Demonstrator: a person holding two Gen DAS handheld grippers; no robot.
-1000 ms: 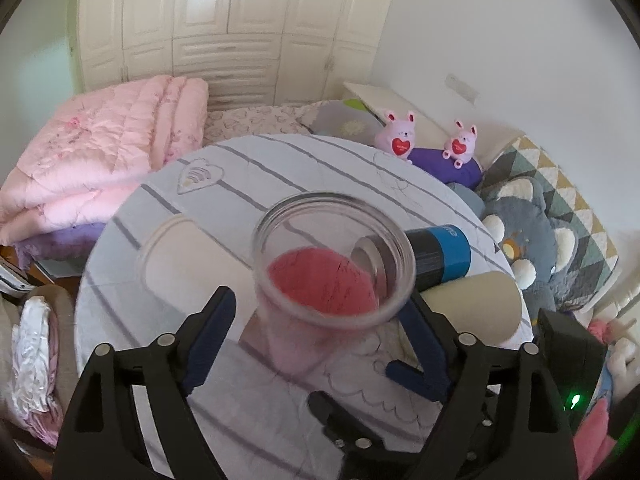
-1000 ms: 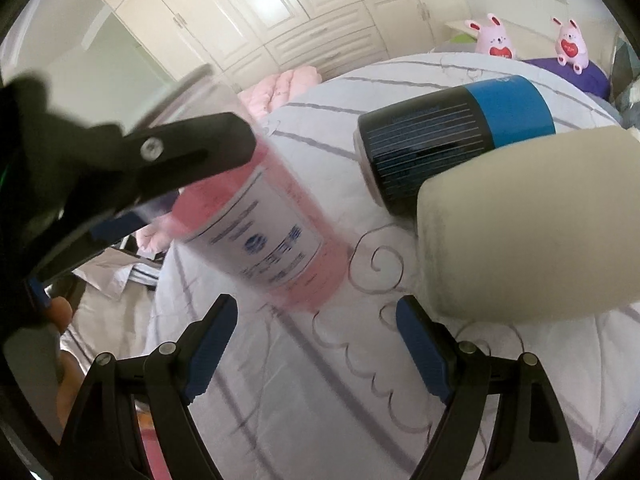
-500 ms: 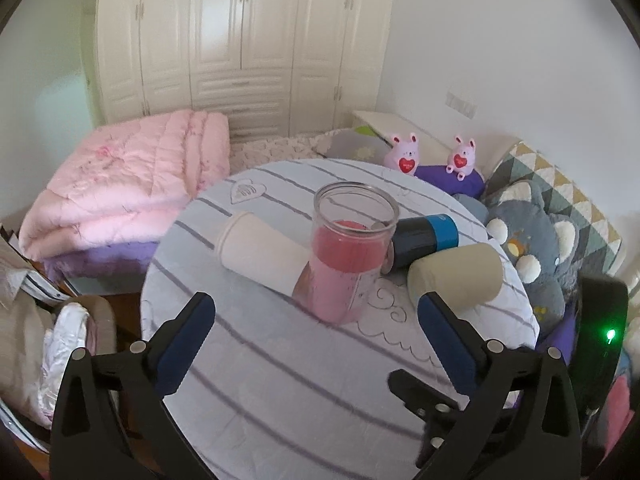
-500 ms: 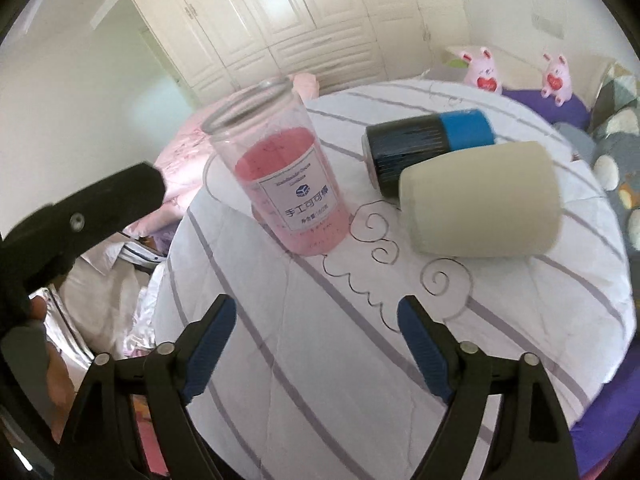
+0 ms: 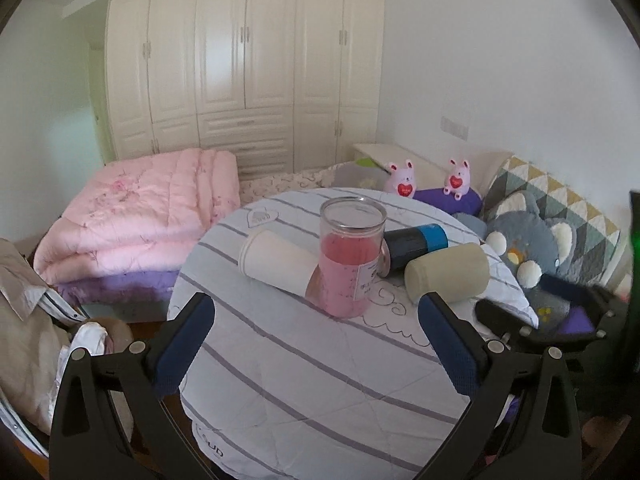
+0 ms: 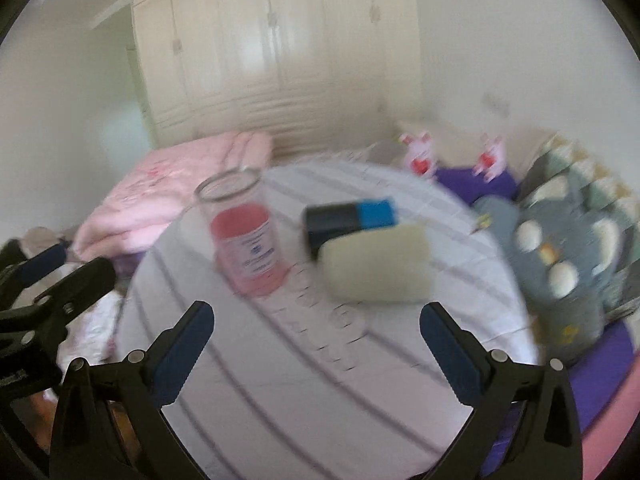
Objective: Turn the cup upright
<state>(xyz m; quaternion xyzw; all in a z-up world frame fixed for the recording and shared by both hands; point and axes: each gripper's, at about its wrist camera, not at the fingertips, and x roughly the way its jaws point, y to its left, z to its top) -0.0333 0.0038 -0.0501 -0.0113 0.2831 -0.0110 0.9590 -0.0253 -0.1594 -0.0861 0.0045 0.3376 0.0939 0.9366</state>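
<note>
The clear cup (image 5: 351,256) stands upright, mouth up, near the middle of the round table (image 5: 320,380), its lower part pink. A white cup (image 5: 276,266) lies on its side, touching the clear cup on the side toward the table's left edge. A black and blue cylinder (image 5: 416,245) and a cream cylinder (image 5: 448,278) lie on their sides toward the right edge, the cream one nearer. The left gripper (image 5: 316,338) hangs over the near edge, fingers spread wide, holding nothing, well apart from the cup. The right gripper (image 6: 316,340) likewise shows wide, empty fingers; its view is blurred. A folded pink quilt (image 5: 136,216) lies beyond the table.
</note>
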